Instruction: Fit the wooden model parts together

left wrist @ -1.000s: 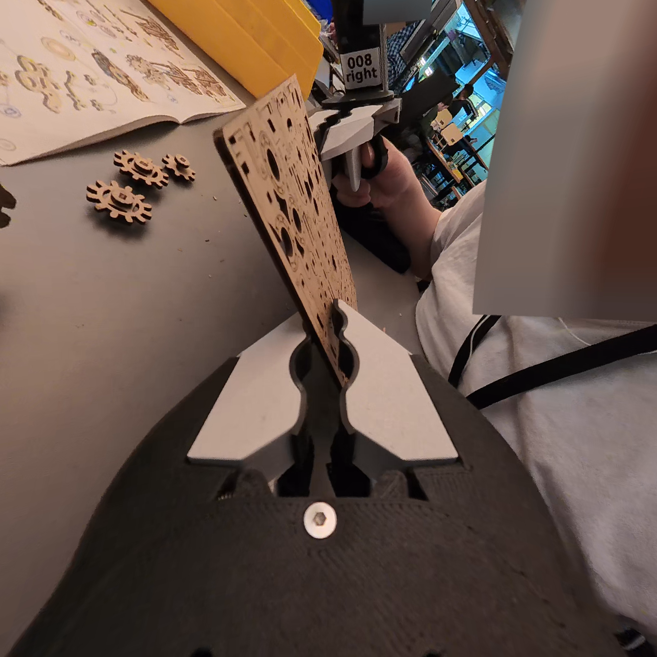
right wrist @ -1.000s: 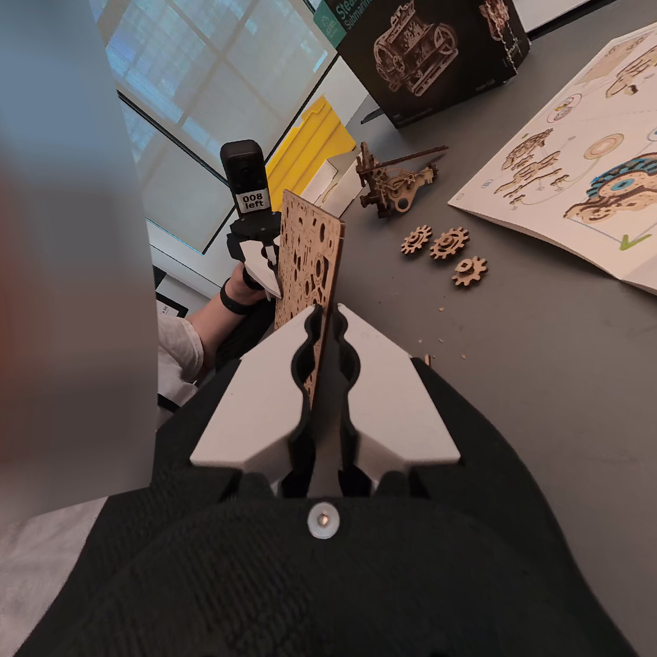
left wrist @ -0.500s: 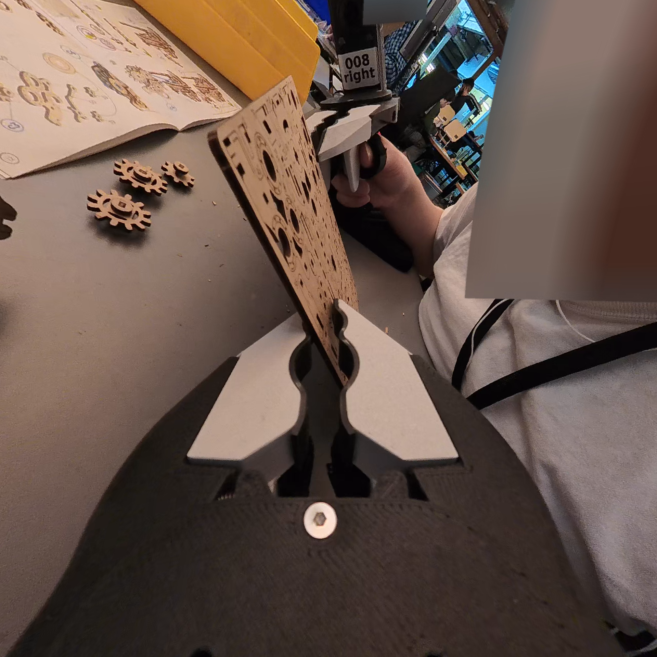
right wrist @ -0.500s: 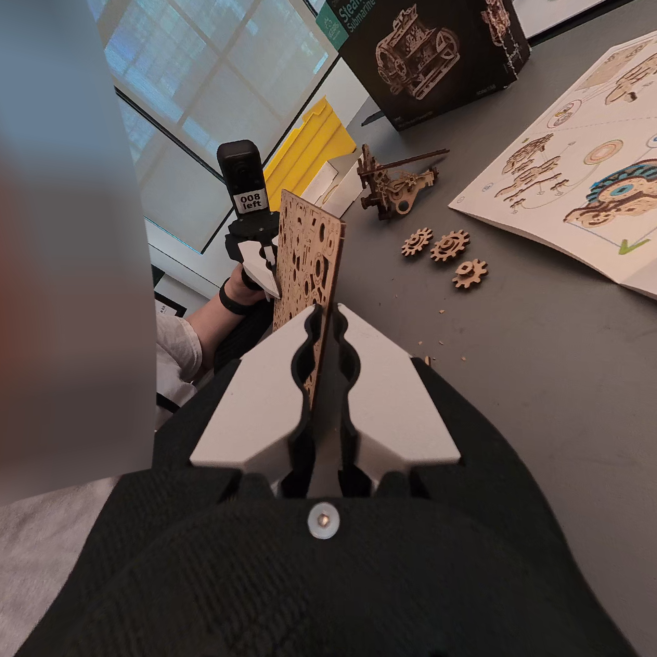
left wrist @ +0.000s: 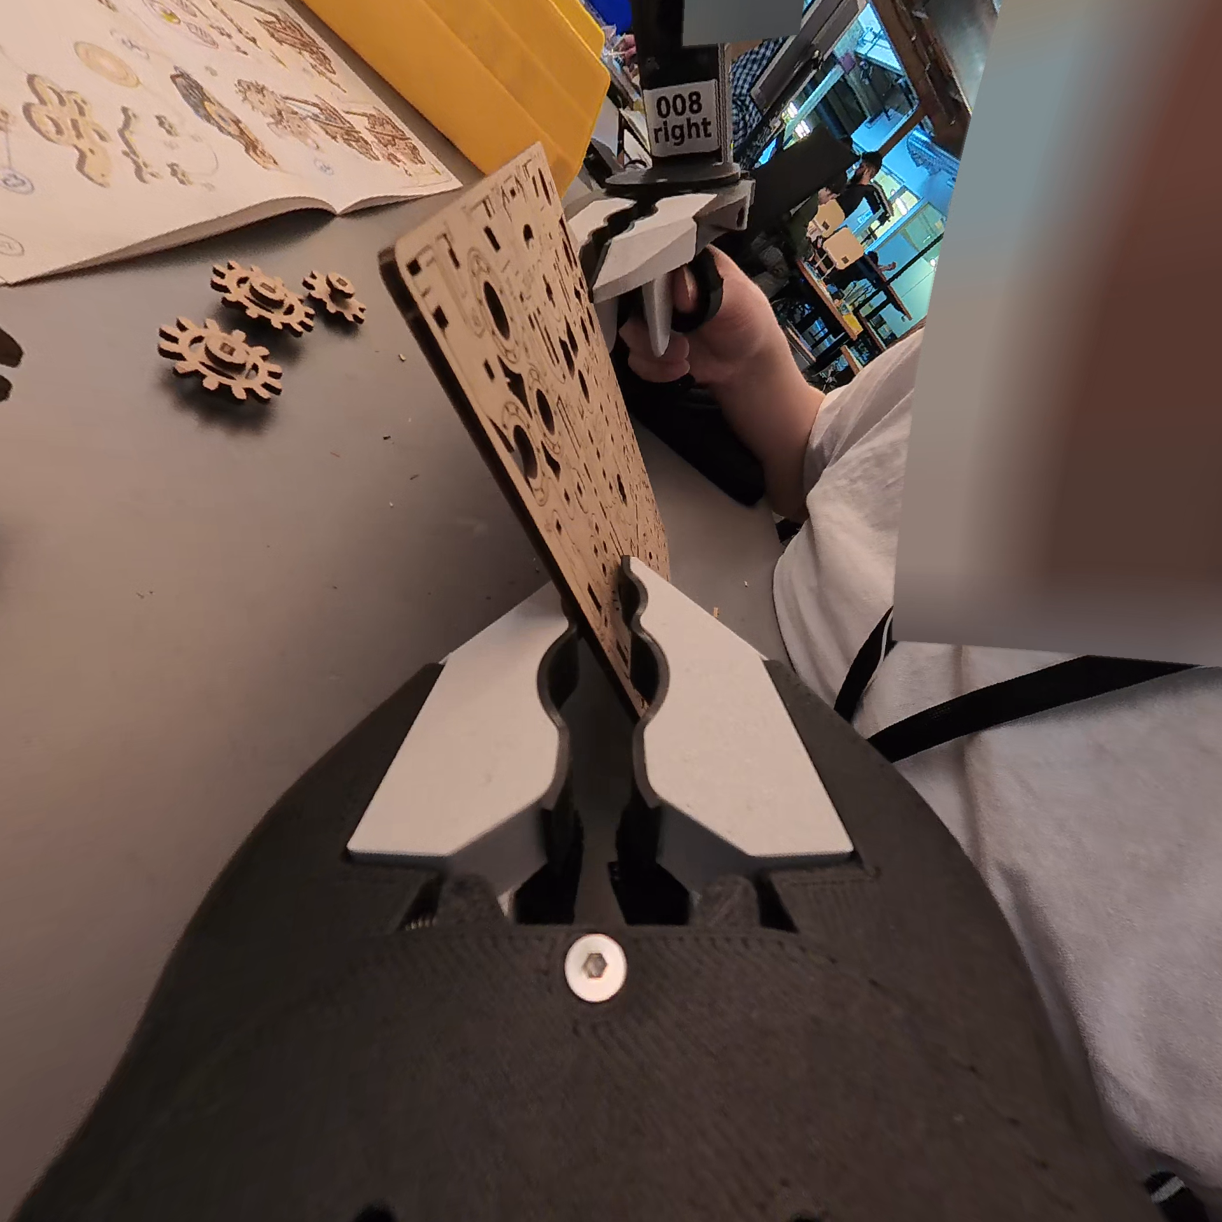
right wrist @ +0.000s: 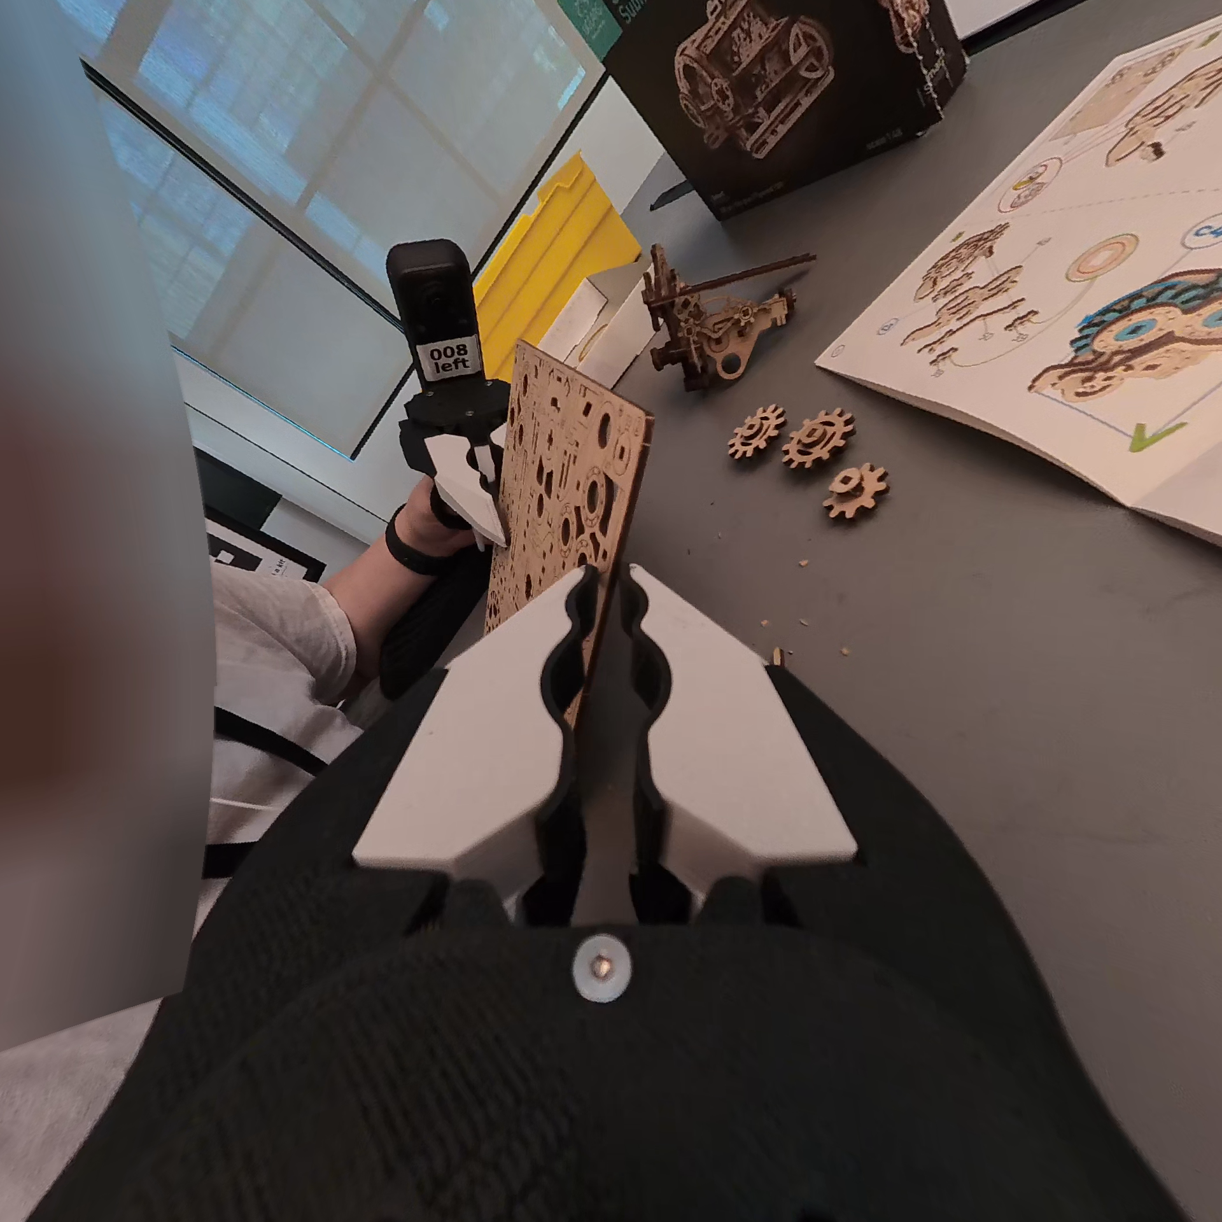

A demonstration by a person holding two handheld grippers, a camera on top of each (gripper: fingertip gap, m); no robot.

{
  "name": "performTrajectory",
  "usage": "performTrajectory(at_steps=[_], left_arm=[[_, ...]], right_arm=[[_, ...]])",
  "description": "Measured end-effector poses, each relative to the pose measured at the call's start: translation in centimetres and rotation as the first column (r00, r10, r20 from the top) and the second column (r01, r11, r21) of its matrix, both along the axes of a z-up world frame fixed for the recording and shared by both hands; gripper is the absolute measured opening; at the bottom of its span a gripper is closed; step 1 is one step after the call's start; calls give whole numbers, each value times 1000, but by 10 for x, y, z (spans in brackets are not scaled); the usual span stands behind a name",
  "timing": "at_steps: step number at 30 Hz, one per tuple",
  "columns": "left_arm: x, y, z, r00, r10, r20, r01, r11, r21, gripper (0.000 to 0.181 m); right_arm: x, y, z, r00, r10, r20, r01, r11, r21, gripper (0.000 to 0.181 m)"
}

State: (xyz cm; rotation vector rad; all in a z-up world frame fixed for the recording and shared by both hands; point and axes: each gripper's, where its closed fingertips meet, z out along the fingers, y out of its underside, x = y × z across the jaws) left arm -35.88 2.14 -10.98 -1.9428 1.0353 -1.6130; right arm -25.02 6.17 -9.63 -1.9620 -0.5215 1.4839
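A thin laser-cut wooden parts sheet (left wrist: 529, 397) is held on edge above the near table edge, between both grippers. My left gripper (left wrist: 598, 595) is shut on one end of the sheet. My right gripper (right wrist: 608, 575) is shut on the opposite end of the sheet (right wrist: 569, 489). Each gripper shows in the other's view: the right one (left wrist: 635, 231) behind the sheet's far edge, the left one (right wrist: 483, 509) beside it. Three loose wooden gears (left wrist: 218, 357) lie on the grey table, also in the right wrist view (right wrist: 816, 436). A partly built wooden mechanism (right wrist: 714, 330) stands behind them.
An open instruction booklet (left wrist: 165, 132) (right wrist: 1058, 330) lies past the gears. A black kit box (right wrist: 793, 99), a yellow bin (left wrist: 476, 79) and a small white box (right wrist: 595, 324) stand at the back. The person's white shirt (left wrist: 992, 859) is close beside the grippers. The gap from one gripper's tips to the other's is roughly 12 centimetres. My left gripper's tips are some 15 centimetres from the partly built wooden mechanism (right wrist: 714, 330).
Both grippers keep their hold on the sheet. The pair has drifted only slightly; the gears and the rest of the table stay as they were.
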Motion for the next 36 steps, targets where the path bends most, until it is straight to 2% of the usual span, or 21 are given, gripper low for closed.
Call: performTrajectory(at_steps=[14,25,36], left_arm=[[-1,3,-6,1000,14,-13,-15,997,-78,7],[-3,0,5,998,-6,68,18,984,-178,1],[-3,0,2,998,-4,58,15,981,-192,1]], right_arm=[[-2,-2,3,999,14,-47,-15,999,-36,7],[-4,-4,3,998,29,-53,-31,999,-43,9],[-5,-4,0,999,31,-31,-33,999,-37,9]])
